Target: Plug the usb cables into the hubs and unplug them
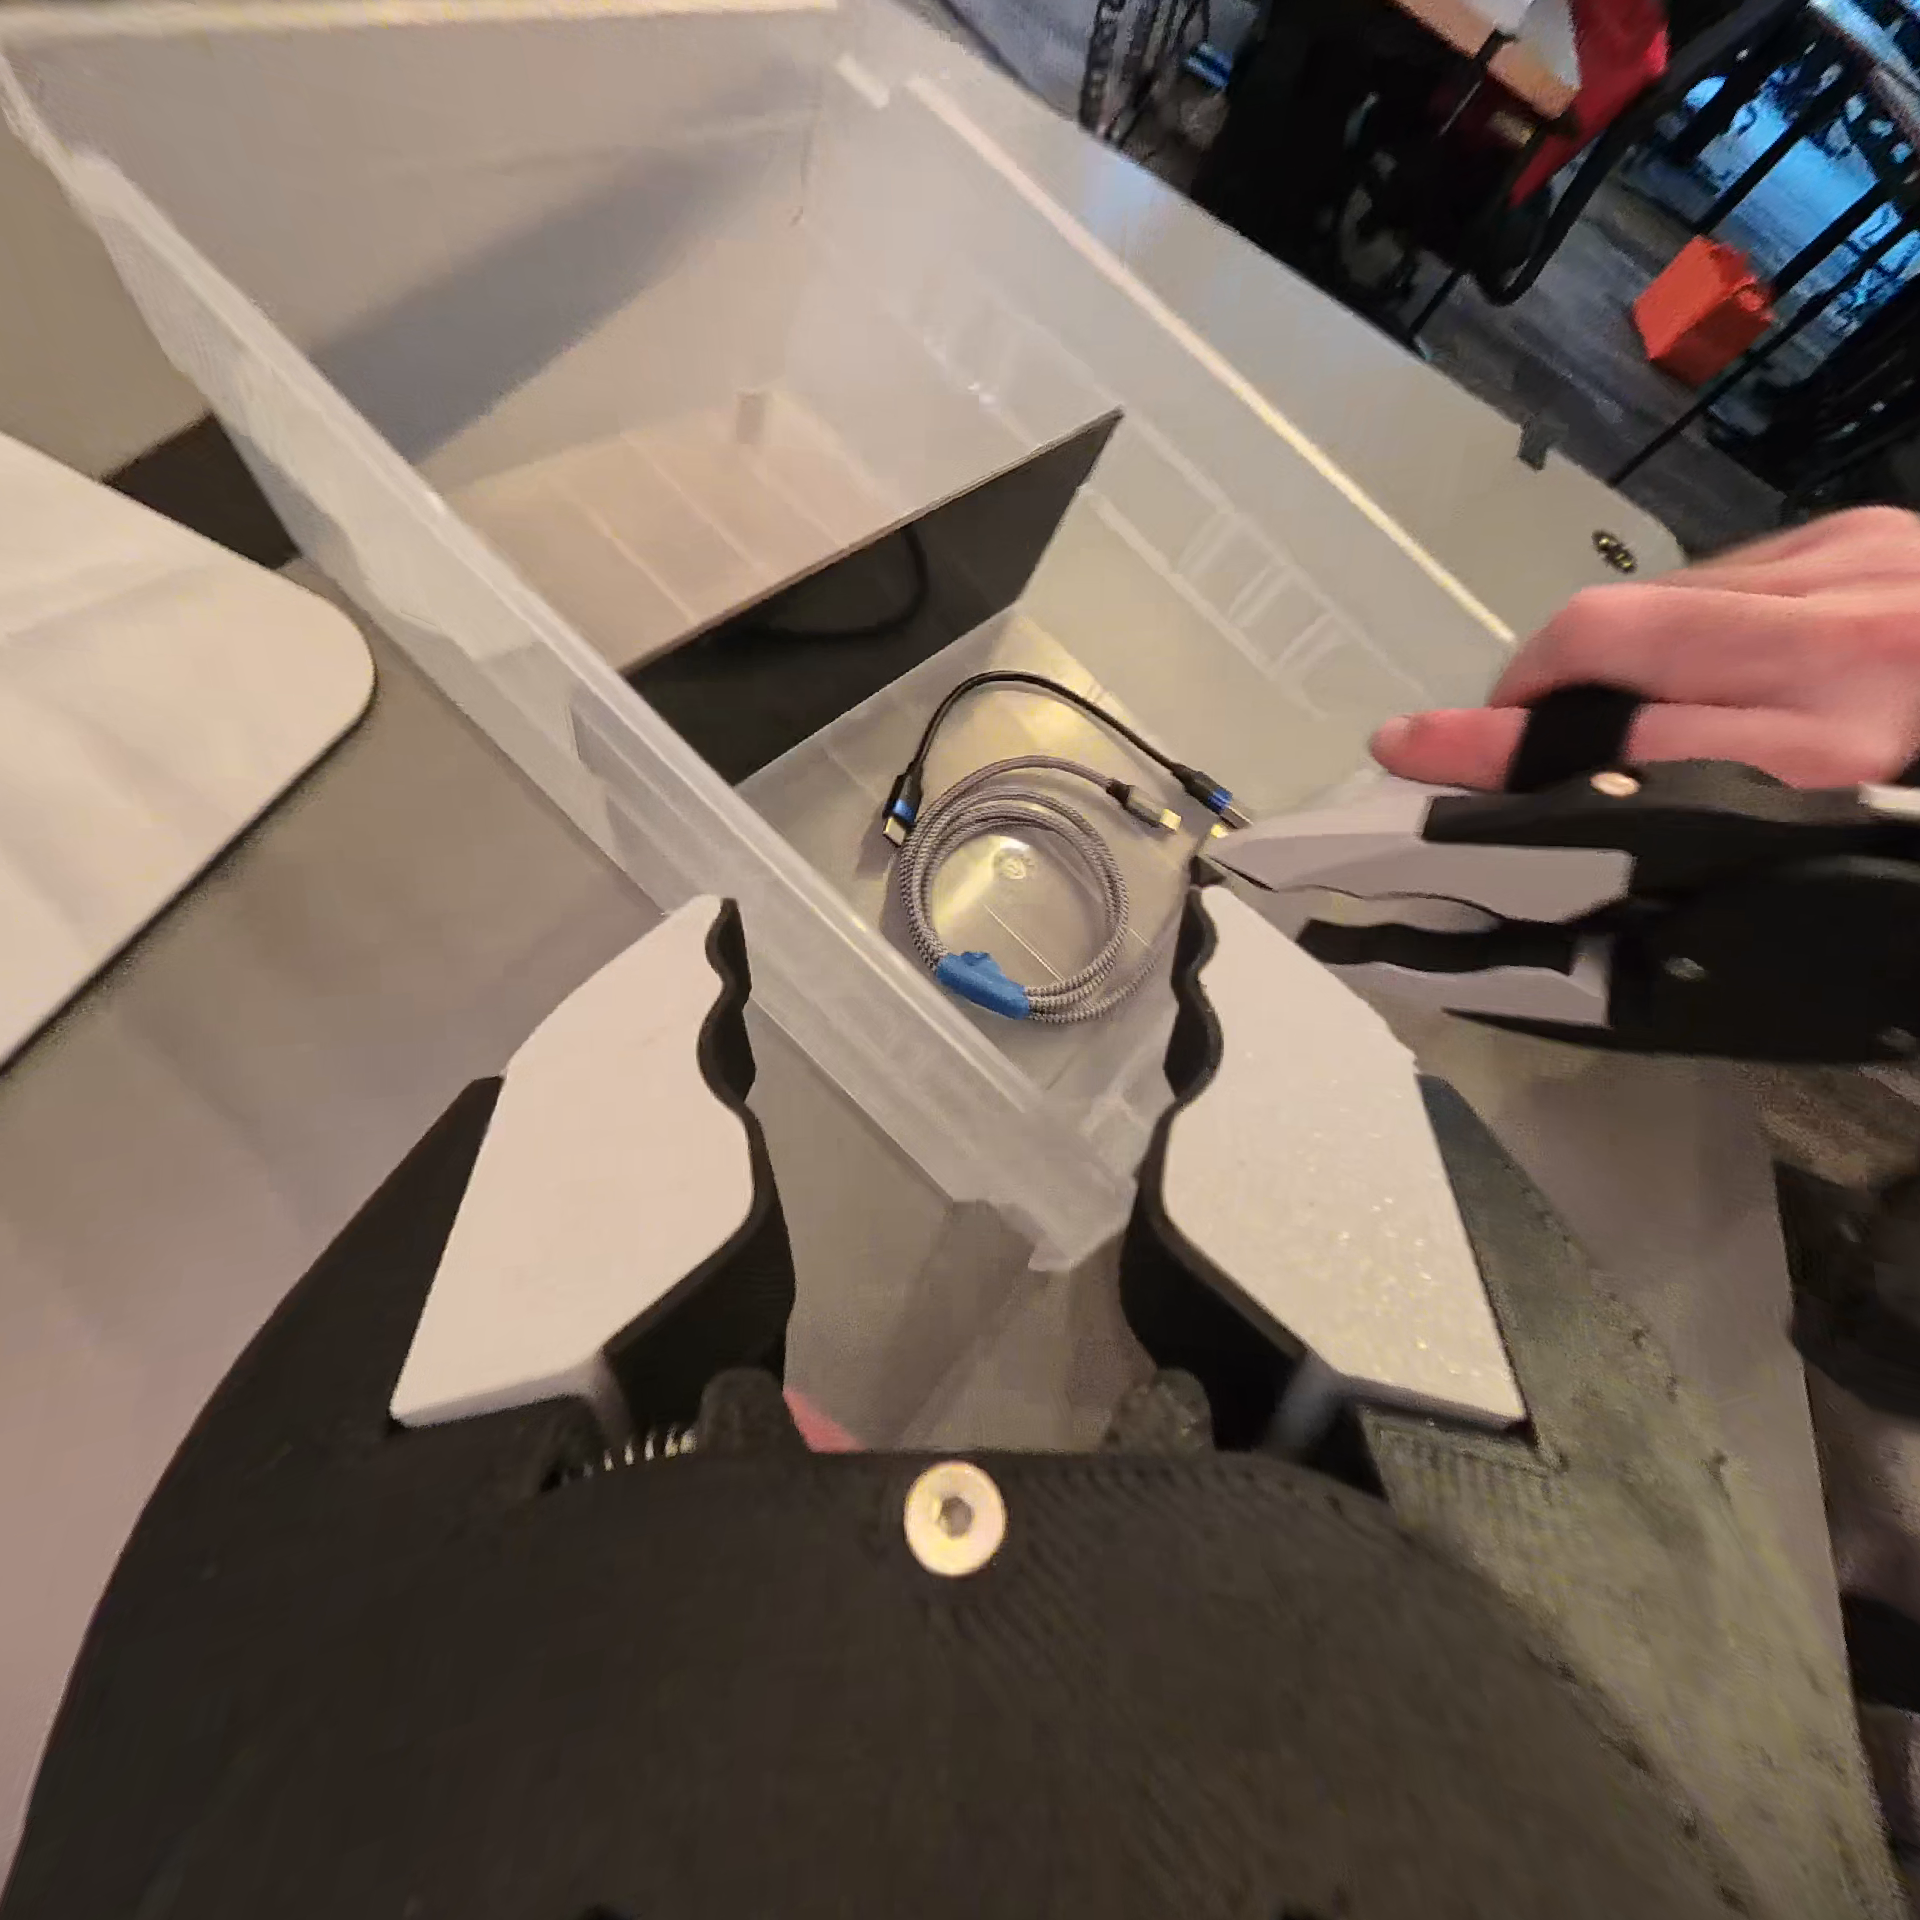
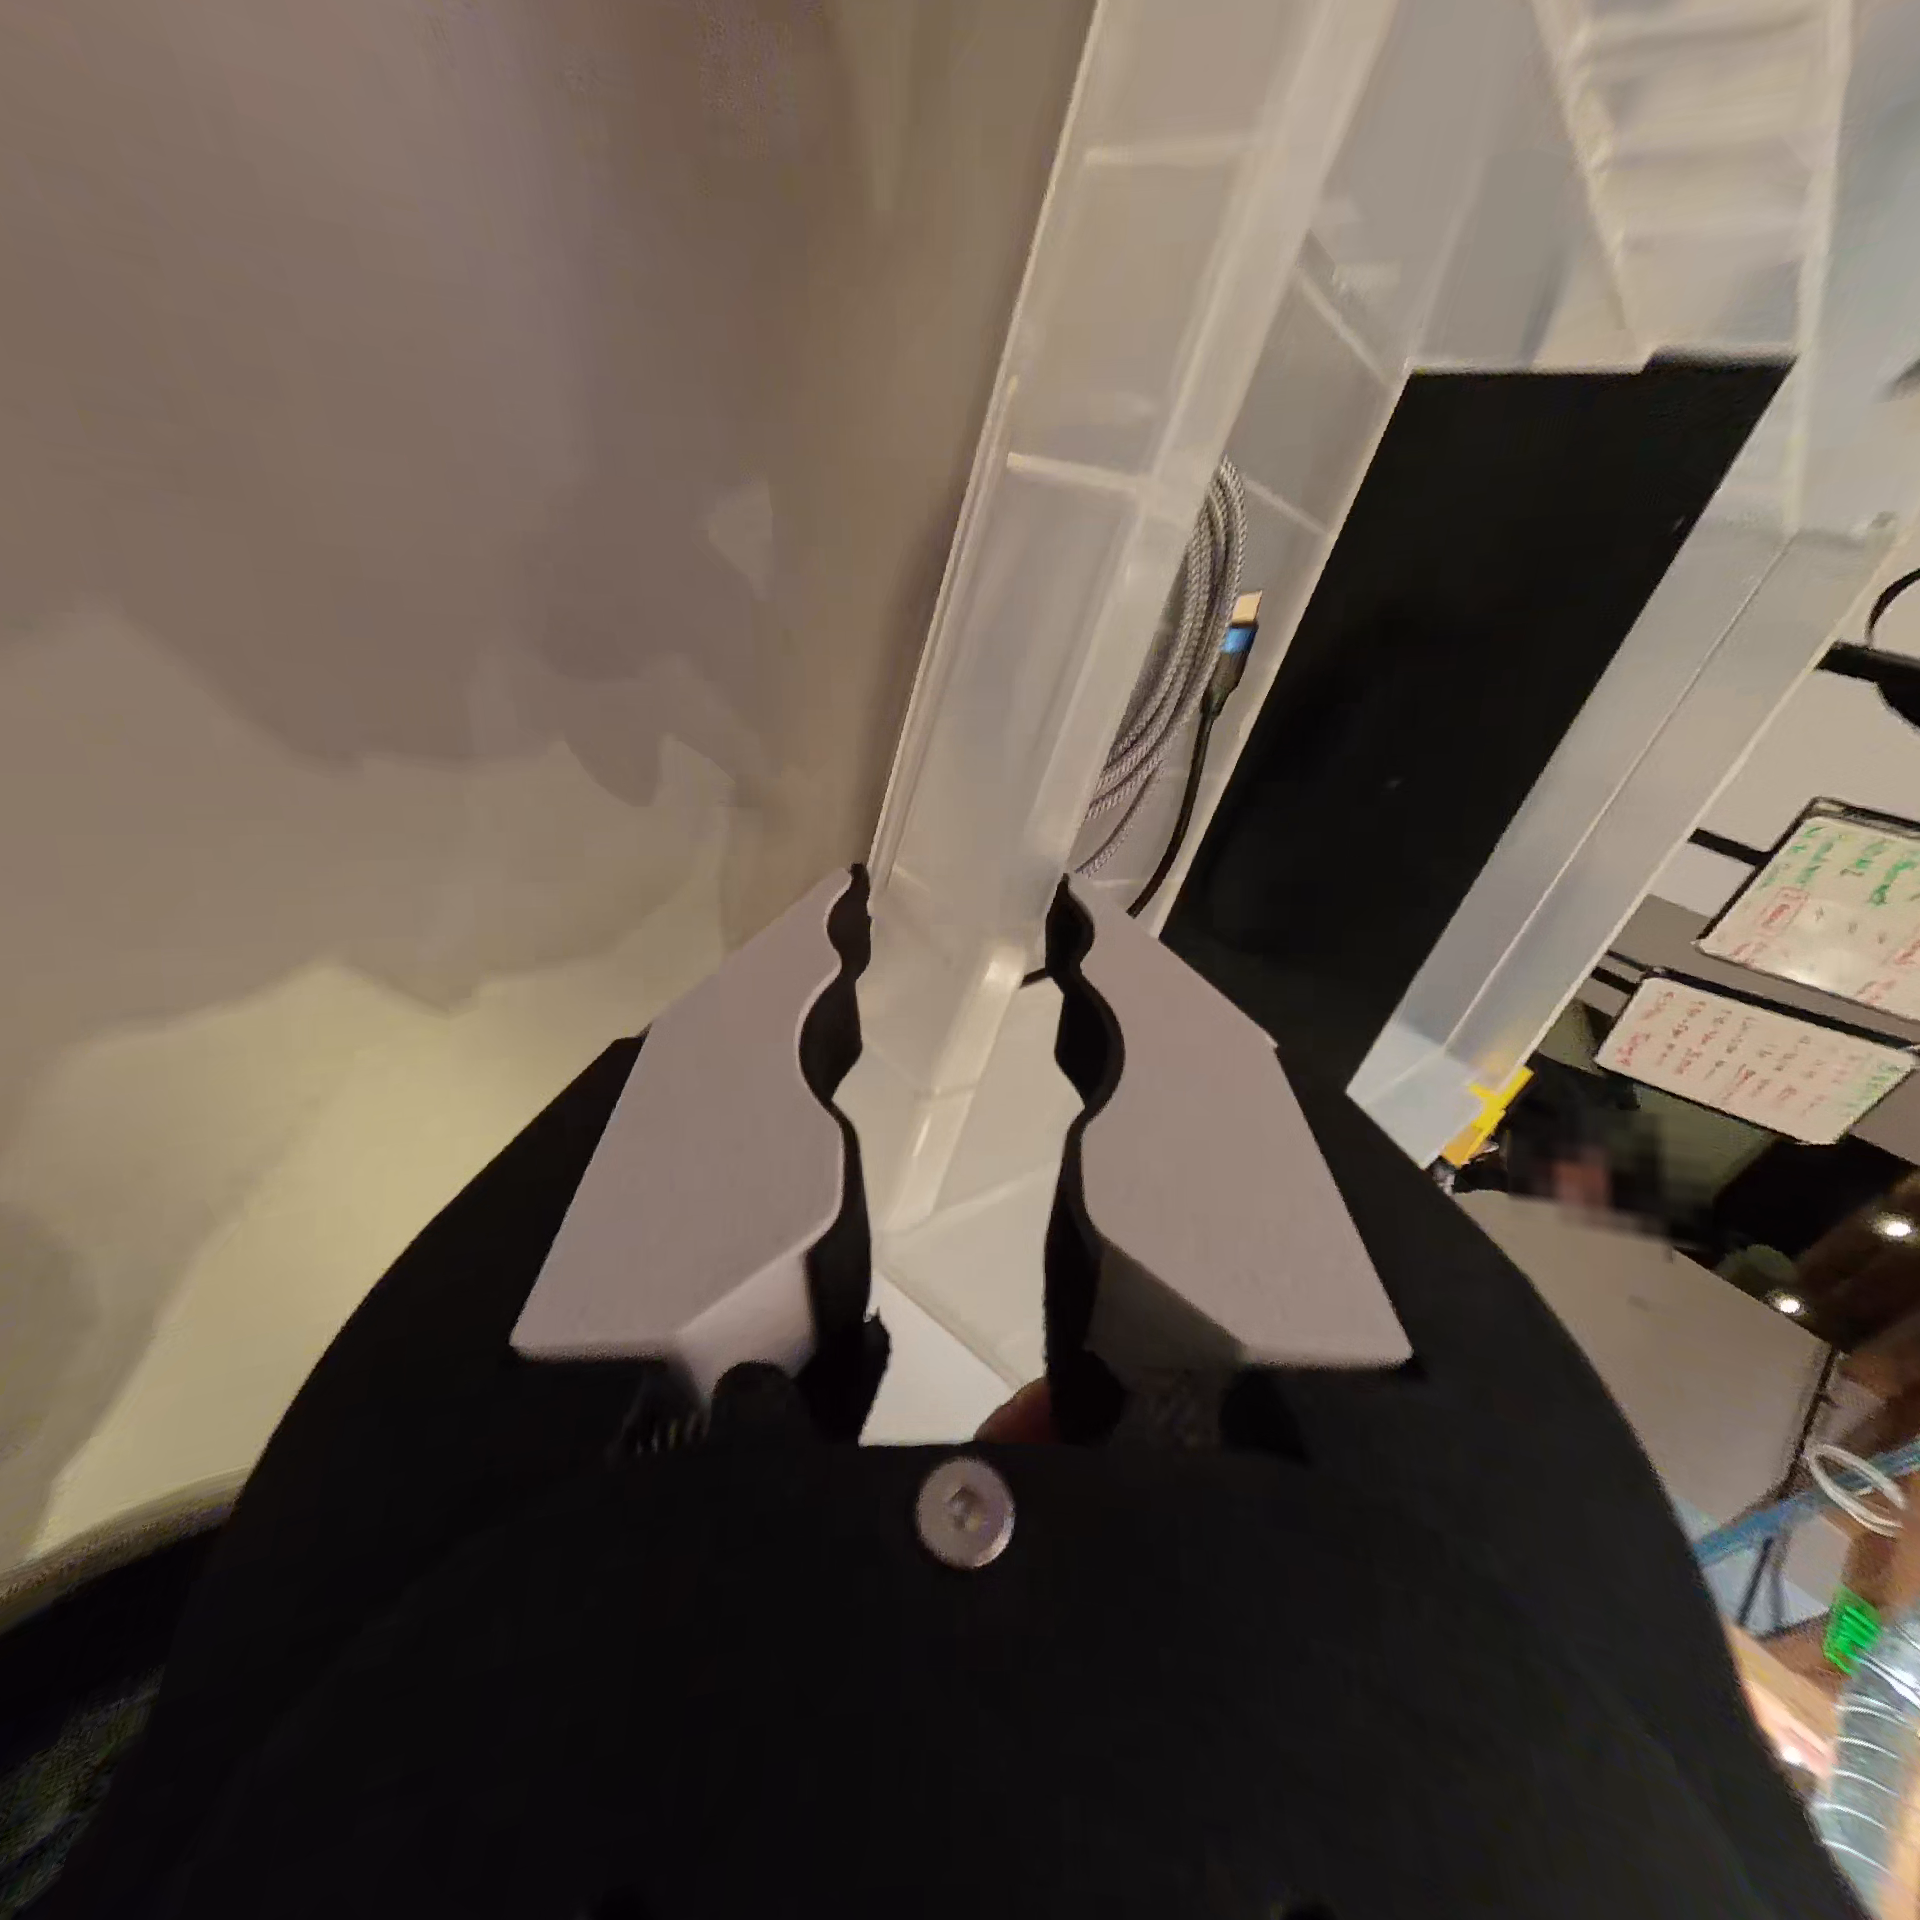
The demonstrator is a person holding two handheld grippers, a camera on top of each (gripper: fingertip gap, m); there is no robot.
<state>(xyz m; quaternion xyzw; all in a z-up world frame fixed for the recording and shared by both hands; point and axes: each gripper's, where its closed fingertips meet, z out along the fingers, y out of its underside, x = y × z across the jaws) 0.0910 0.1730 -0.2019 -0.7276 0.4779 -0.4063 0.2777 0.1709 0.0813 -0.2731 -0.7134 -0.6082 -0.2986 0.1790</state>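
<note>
Looks like we're at the fetching stage: the coiled grey braided usb cable with a blue tie (image 1: 1023,914) and a short black cable with blue-collared plugs (image 1: 1049,694) lie in the bottom of the clear plastic storage bin (image 1: 623,665). The left gripper (image 1: 961,925) hangs over the rim, fingers spread, holding nothing. The right gripper (image 2: 956,894) is at the bin wall, fingers a bit apart, empty. Next it needs to reach down for a plug. No hub visible, no readable branding.

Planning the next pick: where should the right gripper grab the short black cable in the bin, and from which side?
Probably by a black-and-blue plug of the short black cable, from above through the clear bin's open top. The plug is rigid; the cord is thin and flat on the floor. The right gripper is near the other plug.
</note>
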